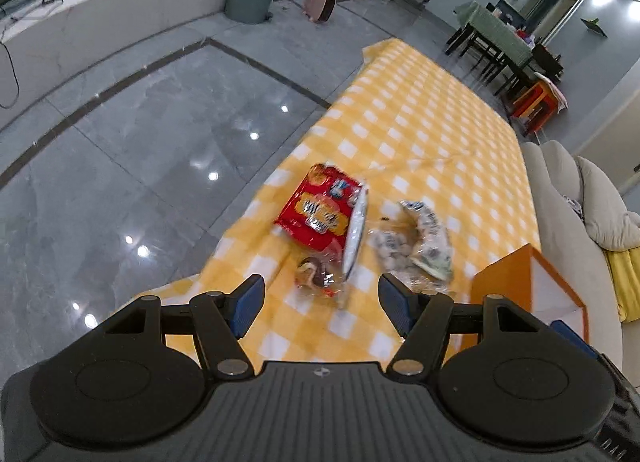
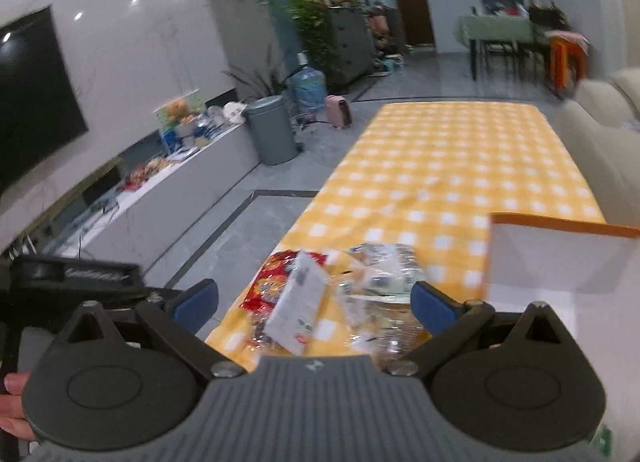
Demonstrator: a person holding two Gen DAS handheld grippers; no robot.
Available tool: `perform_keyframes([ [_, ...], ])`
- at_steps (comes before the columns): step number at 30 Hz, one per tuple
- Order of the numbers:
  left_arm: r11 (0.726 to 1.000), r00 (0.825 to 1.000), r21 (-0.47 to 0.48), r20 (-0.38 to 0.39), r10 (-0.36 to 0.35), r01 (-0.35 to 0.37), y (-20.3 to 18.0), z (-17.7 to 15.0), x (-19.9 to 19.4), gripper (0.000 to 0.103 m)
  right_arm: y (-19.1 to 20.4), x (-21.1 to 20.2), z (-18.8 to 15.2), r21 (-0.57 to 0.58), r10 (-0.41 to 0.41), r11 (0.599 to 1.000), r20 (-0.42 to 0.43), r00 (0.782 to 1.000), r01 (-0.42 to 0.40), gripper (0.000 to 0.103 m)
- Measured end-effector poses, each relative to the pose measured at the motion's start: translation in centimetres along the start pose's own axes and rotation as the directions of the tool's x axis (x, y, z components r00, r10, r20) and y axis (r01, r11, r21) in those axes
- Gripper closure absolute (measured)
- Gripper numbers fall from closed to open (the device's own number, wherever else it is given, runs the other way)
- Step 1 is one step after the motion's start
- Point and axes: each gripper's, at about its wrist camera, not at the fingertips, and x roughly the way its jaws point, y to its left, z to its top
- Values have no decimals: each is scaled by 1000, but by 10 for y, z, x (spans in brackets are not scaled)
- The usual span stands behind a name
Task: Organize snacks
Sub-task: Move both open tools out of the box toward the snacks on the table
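Above the snacks [image 1: 344, 230], both tools [image 1: 321, 304] [image 2: 314, 302] agape, empty.

A red snack bag [image 1: 316, 208] is lying flat on my left, a white packet [image 1: 355, 232] is leaning on edge against its right side, a clear-wrapped pile [image 1: 416, 242] is sitting further right, and an orange-rimmed box [image 1: 532, 282] is standing nearest right.

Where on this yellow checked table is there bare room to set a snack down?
The far stretch of checked cloth beyond the snack pile is bare. It's crowded near the red packet, the clear bag and the orange box.
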Motion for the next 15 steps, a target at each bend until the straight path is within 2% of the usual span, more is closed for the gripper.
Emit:
perform_keyframes([
  [4,1000,1000,-4,-4,-22,22,12,-1,16,27,15,31,-12,-3,-14,1000,-25,1000,13,3],
  [7,1000,1000,-22,-27,5,-6,15,3,25,27,16,51,-14,35,13,999,-45,999,-11,4],
  [10,998,997,-68,-78,-22,16,24,8,34,27,9,73,-4,85,14,996,-106,994,-5,9],
  [15,995,991,-93,-135,8,-21,37,11,50,27,5,104,15,167,28,986,-164,986,0,14],
])
